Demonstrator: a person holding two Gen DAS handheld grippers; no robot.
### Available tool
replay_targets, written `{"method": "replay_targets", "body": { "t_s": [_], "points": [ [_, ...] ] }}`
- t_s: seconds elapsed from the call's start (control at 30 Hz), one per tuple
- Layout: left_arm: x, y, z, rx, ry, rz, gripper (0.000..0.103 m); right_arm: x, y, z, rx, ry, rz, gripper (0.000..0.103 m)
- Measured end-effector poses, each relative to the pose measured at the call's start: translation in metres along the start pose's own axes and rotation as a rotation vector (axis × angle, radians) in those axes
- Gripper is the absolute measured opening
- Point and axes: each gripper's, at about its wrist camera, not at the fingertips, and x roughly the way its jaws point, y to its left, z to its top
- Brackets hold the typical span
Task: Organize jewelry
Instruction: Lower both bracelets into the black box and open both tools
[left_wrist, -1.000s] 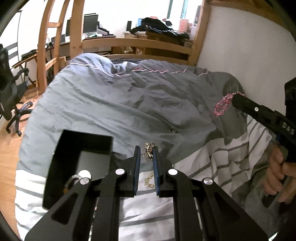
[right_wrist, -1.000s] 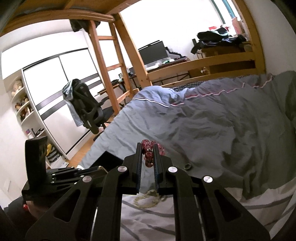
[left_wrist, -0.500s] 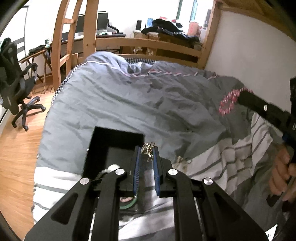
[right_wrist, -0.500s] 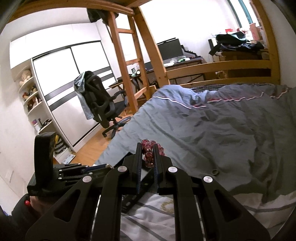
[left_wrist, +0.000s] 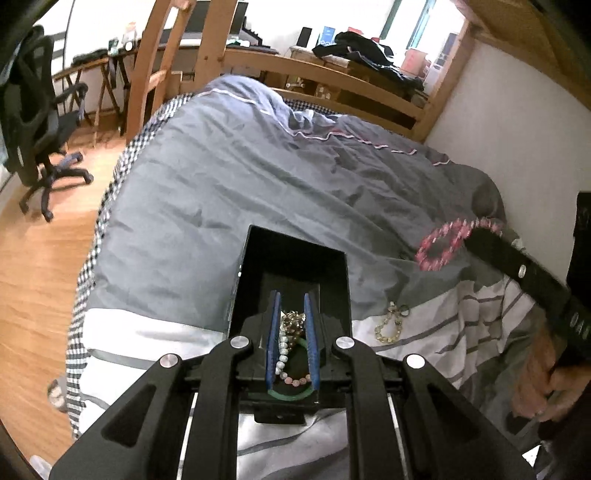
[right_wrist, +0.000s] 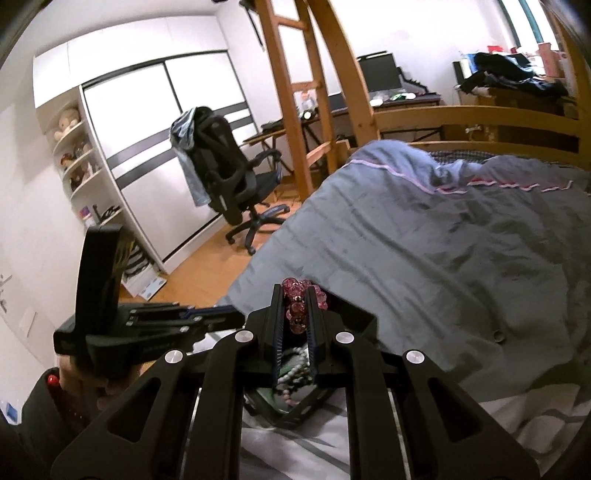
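Office chair (left_wrist: 40, 122): it stands on the wood floor at the far left of your left wrist view, partly cut by the lens edge.
Duvet (left_wrist: 258, 184): grey, rumpled, covering most of the bed; a striped sheet (left_wrist: 436, 332) shows nearer you.
Black tray (left_wrist: 291, 258): it sits on the bed right under your left tool; its near end is hidden behind the tool's body.
Left gripper (left_wrist: 292, 317): your fingers stand apart and released over the tray, with nothing pinched between the blue pads (left_wrist: 274, 332).
Tray contents: a gold chain piece (left_wrist: 291, 321), a white bead strand (left_wrist: 282, 350) and a green bangle (left_wrist: 291, 395) lie inside, seen only through the finger gap, so their full shapes are hidden.
Gold bead bracelet (left_wrist: 389, 326): it lies on the striped sheet just right of the tray, apart from it.
Pink bead bracelet (right_wrist: 300, 302): it hangs from your other tool, above the bedding.
Right gripper (right_wrist: 297, 306): your fingers are clenched on the pink bead bracelet; most of the loop is hidden behind the fingers in its own view.
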Motion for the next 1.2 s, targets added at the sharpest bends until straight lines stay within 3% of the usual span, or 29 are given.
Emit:
{"method": "replay_targets", "body": {
  "t_s": [0.47,0.5,0.53,0.6,0.67,0.73,0.77,0.87,1.0,1.2],
  "points": [
    [0.019,0.016,0.001,-0.04,0.054,-0.006,0.014,0.062,0.007,-0.039,0.004,0.191,0.011,0.013],
    [0.018,0.017,0.001,-0.049,0.052,0.003,0.023,0.062,0.007,-0.04,0.0,0.201,0.012,0.016],
    [0.017,0.019,0.001,-0.058,0.049,0.004,0.041,0.062,0.008,-0.041,-0.005,0.216,0.007,0.02],
    [0.012,0.021,0.002,-0.072,0.025,0.022,0.059,0.058,0.009,-0.039,-0.003,0.223,0.013,0.056],
    [0.008,0.022,0.003,-0.077,-0.001,0.026,0.063,0.047,0.01,-0.036,-0.007,0.197,0.016,0.073],
    [0.003,0.022,0.003,-0.086,-0.026,0.023,0.078,0.038,0.009,-0.033,-0.018,0.171,-0.013,0.086],
    [0.002,0.02,0.003,-0.082,-0.035,0.029,0.081,0.035,0.009,-0.031,-0.021,0.159,-0.029,0.091],
    [0.0,0.011,0.002,-0.056,-0.056,0.053,0.097,0.02,-0.001,-0.024,-0.025,0.133,-0.08,0.096],
    [0.002,-0.007,-0.003,0.0,-0.063,0.091,0.097,-0.004,-0.024,-0.016,-0.003,0.107,-0.157,0.098],
    [0.013,-0.051,-0.013,0.094,-0.051,0.056,0.097,-0.044,-0.057,-0.007,0.028,0.046,-0.236,0.098]
  ]
}}
